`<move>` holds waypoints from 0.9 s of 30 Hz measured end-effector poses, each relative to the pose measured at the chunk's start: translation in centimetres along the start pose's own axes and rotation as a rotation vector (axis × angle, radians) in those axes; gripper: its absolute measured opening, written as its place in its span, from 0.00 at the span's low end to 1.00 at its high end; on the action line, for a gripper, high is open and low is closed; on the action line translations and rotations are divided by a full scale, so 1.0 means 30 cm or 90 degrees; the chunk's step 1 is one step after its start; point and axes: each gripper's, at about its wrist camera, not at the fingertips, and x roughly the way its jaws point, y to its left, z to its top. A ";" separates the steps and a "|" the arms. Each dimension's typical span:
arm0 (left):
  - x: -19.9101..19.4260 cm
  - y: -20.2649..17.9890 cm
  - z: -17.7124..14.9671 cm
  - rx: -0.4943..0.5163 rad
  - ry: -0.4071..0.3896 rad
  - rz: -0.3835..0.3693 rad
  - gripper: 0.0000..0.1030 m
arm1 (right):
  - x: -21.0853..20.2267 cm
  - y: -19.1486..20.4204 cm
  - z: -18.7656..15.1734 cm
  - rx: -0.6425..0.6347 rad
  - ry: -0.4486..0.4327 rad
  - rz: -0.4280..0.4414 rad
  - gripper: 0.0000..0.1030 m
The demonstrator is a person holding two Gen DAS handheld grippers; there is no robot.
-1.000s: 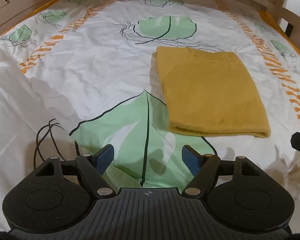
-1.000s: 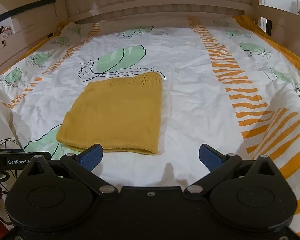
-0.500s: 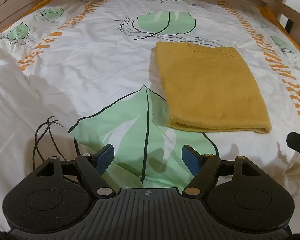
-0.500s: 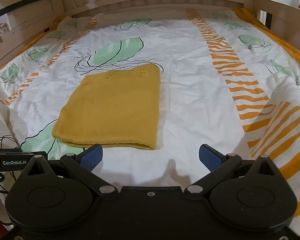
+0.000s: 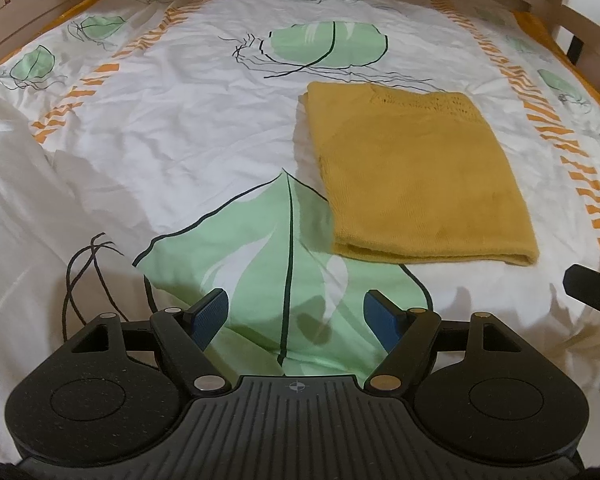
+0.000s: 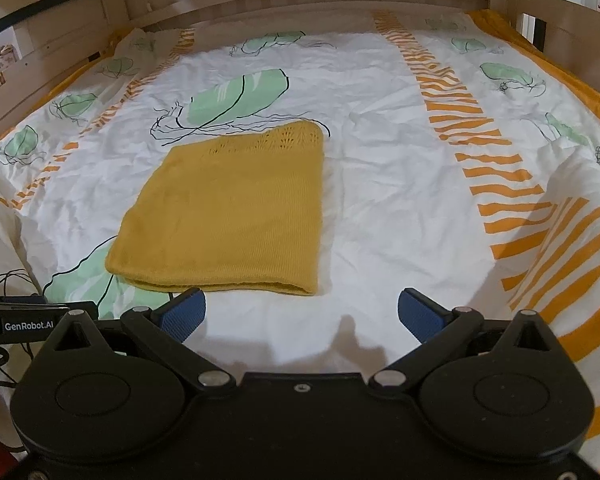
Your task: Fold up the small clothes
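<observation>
At centre-left of the right wrist view, a mustard knit garment (image 6: 228,216), folded into a flat rectangle with an openwork far edge, lies on the bed's crinkled leaf-print sheet (image 6: 380,200). Both the left hand-held gripper (image 5: 296,316) and right hand-held gripper (image 6: 302,314) stand spread, ribbed blue pads empty.

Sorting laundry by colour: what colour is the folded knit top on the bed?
Mustard yellow, plain, with an openwork band along its far edge; the top shows best in the right wrist view.
</observation>
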 end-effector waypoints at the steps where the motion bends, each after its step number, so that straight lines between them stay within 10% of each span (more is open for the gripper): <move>1: 0.000 0.000 0.000 0.000 0.000 0.000 0.71 | 0.000 0.000 -0.001 0.000 0.000 0.000 0.99; 27: -0.011 -0.006 0.003 0.002 -0.004 -0.010 0.71 | 0.012 0.007 -0.005 0.008 0.011 0.011 0.99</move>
